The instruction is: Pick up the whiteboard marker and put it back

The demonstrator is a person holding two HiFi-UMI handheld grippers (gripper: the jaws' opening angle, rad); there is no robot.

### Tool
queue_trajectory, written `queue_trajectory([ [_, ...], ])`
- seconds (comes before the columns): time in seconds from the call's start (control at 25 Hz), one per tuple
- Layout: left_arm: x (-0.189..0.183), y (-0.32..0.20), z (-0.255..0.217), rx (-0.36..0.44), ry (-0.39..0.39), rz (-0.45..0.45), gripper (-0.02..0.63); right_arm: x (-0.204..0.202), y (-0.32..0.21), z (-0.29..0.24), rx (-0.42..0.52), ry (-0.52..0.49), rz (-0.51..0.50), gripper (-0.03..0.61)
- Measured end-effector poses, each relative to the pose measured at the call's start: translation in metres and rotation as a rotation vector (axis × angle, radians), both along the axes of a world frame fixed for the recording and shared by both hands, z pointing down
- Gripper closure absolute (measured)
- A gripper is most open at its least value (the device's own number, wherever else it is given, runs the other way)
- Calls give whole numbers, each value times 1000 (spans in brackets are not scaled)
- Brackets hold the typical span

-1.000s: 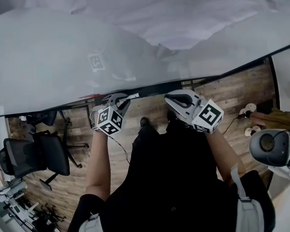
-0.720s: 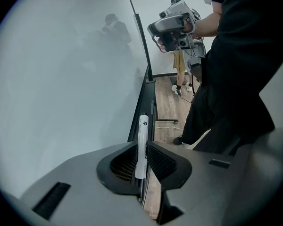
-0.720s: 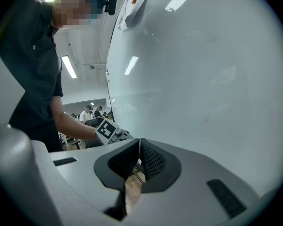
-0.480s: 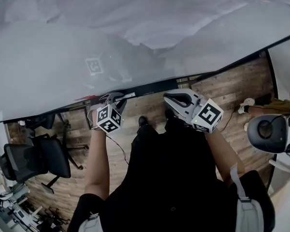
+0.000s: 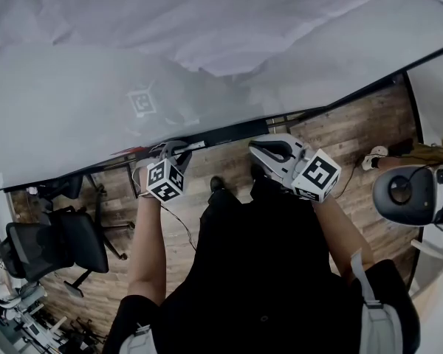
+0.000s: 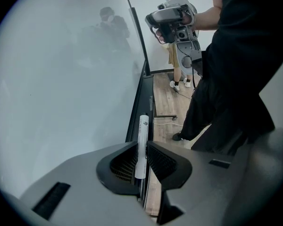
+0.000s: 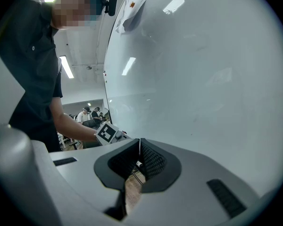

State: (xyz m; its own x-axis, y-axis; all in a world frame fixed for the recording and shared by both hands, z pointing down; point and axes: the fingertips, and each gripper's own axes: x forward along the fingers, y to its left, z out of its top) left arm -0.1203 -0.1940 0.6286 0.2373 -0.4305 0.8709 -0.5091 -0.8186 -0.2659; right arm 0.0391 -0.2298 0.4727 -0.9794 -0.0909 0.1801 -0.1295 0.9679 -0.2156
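Pick-up done: left claw (image 6: 142,166) pinching marker (image 6: 142,126). Marker lined along tray (image 6: 144,86) at whiteboard (image 6: 61,102) bottom edge; touching or not, unclear. Right claw (image 7: 139,157) pressed together, empty, off to right. Remaining: set marker on tray, release.
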Motion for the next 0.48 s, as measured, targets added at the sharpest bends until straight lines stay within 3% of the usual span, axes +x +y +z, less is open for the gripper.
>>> queue_trajectory([
  [0.48,-2,-1,5,-22,2,-3,535,-3,-1,-1,1,3,-5,557],
])
